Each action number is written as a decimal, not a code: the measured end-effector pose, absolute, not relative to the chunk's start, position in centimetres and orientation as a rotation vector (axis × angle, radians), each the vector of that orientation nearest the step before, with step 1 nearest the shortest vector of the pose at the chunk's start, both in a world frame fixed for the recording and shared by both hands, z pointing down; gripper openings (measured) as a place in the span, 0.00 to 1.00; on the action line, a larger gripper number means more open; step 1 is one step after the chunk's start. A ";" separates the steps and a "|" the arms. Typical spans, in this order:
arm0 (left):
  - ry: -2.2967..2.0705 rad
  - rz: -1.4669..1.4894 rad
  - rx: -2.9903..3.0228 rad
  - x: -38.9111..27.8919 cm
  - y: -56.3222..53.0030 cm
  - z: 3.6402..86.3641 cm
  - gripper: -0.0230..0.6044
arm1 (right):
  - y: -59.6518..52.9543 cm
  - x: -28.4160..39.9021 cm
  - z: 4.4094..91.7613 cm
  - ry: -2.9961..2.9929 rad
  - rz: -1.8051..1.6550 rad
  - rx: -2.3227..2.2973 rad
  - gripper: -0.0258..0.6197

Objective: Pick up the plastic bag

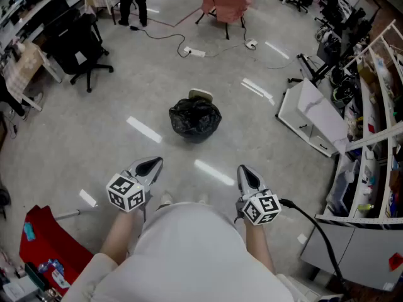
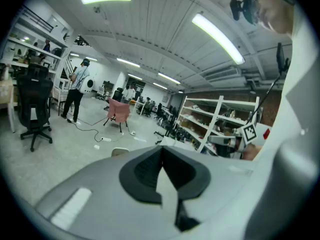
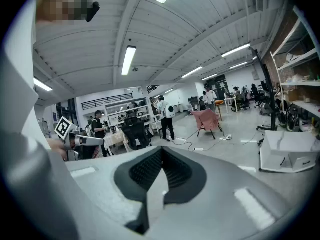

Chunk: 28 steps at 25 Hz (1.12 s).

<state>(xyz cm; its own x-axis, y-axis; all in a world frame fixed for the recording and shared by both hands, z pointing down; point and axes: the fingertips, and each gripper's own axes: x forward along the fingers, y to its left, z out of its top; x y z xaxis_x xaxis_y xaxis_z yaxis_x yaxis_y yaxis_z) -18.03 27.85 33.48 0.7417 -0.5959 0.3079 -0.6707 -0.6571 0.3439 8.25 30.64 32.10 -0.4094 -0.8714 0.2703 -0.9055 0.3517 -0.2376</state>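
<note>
Head view looks down at a grey floor (image 1: 94,131). The black plastic bag (image 1: 195,119) sits on the floor near its middle, all puffed up and round. A small pale thing (image 1: 201,94) peeks out just behind the bag, and I cannot tell what it is.

The left claw (image 1: 150,166) and the right claw (image 1: 244,172) are both held up in the air, side by side, and they point toward the bag. The bag is well apart from them, and neither claw touches it.

In the left gripper view, the left claw (image 2: 161,156) is clenched tight with nothing in it. In the right gripper view, the right claw (image 3: 161,159) is clenched tight too, and it holds nothing.

A pink chair (image 1: 223,5) stands by the far edge of the floor. A black chair (image 1: 75,43) stands near the far left corner. Shelves (image 1: 378,106) line the right edge.
</note>
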 end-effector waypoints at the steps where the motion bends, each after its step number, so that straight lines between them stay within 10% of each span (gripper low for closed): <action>1: -0.966 0.233 2.503 -18.2 27.8 33.5 0.04 | 30.7 8.1 32.1 -2.502 0.539 1.649 0.04; 28: -0.897 0.251 2.489 -23.1 29.8 35.2 0.04 | 32.8 1.4 33.8 -2.482 0.594 1.600 0.04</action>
